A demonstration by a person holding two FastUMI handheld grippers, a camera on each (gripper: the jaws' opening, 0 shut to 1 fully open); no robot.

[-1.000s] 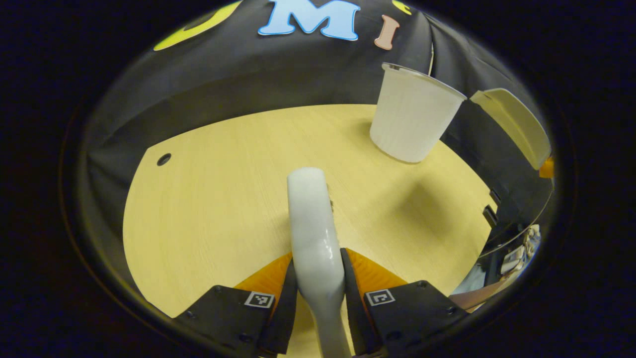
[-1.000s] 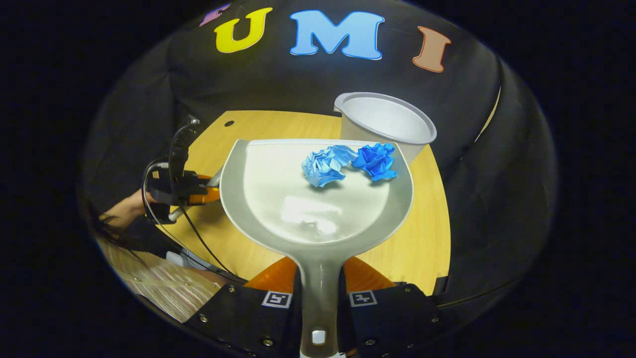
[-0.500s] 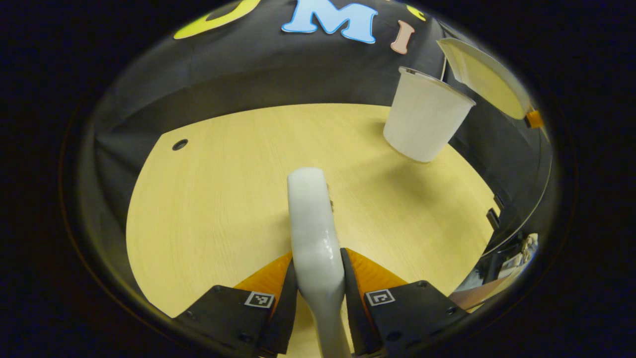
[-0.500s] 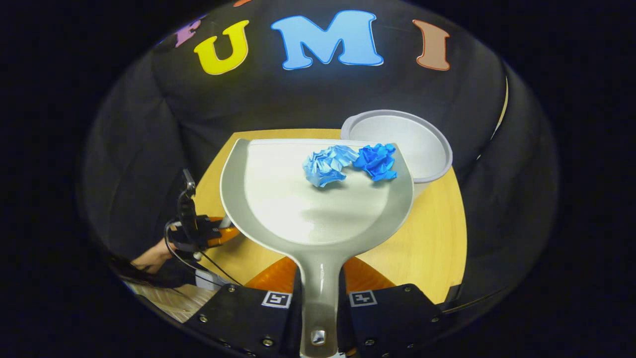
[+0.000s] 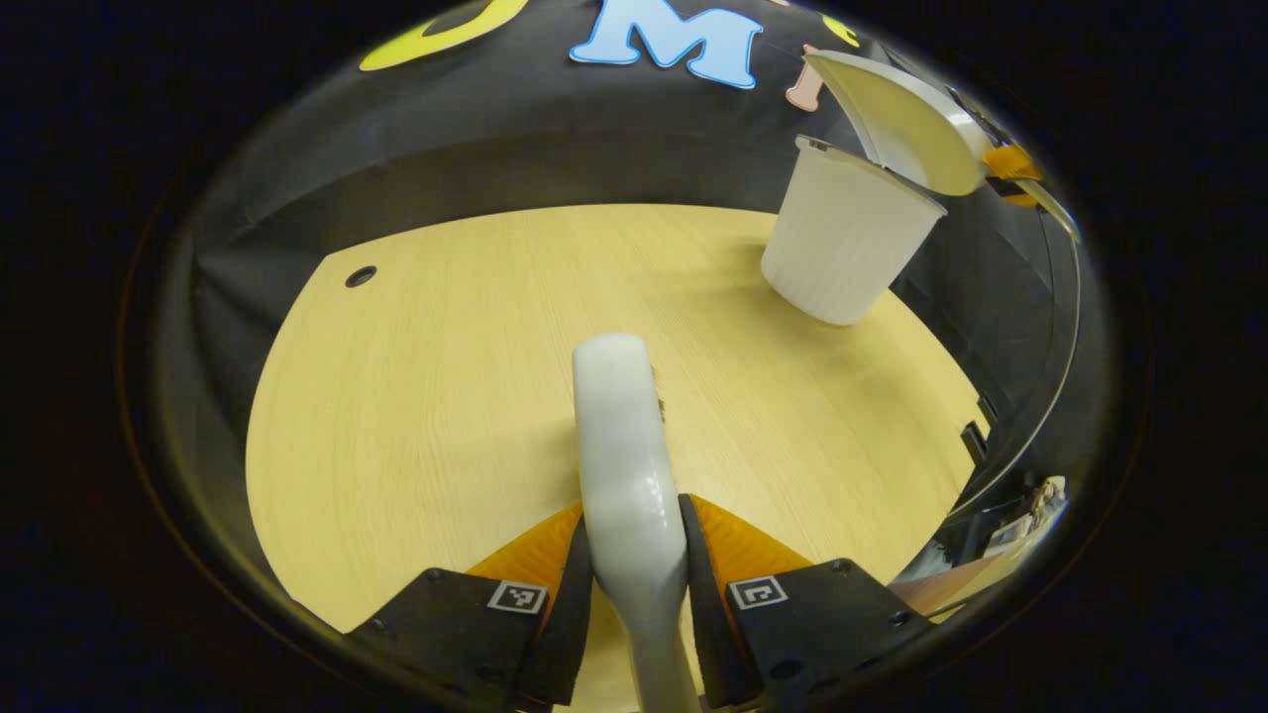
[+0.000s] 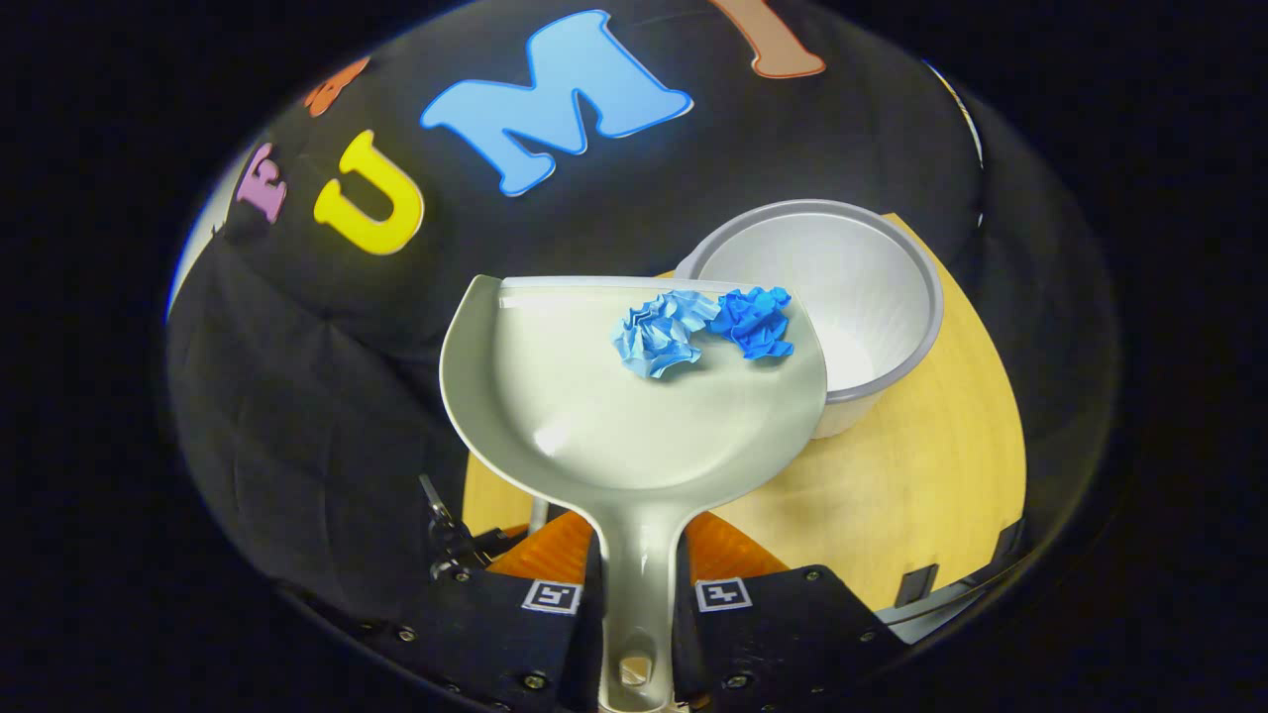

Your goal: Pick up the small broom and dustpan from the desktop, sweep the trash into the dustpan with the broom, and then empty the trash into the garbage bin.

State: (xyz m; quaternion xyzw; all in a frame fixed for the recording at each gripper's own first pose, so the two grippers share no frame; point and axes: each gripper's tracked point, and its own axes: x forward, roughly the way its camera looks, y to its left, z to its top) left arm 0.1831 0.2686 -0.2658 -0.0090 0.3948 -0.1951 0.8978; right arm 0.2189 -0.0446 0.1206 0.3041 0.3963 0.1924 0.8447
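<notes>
Over the tabletop [image 5: 446, 396], dustpan [image 6: 634, 416] has tipped nearer bin [image 6: 852, 287]

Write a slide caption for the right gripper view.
Right hand-held gripper holds dustpan with two blue paper wads above the garbage bin.

Bin [image 6: 842, 287]: on the table [image 6: 931, 475], at its far right (near the wall).
Dustpan [image 6: 624, 396]: up in the air, its front edge over the bin's rim.
Paper balls [image 6: 703, 322]: two, side by side in the dustpan, near the front.
</notes>
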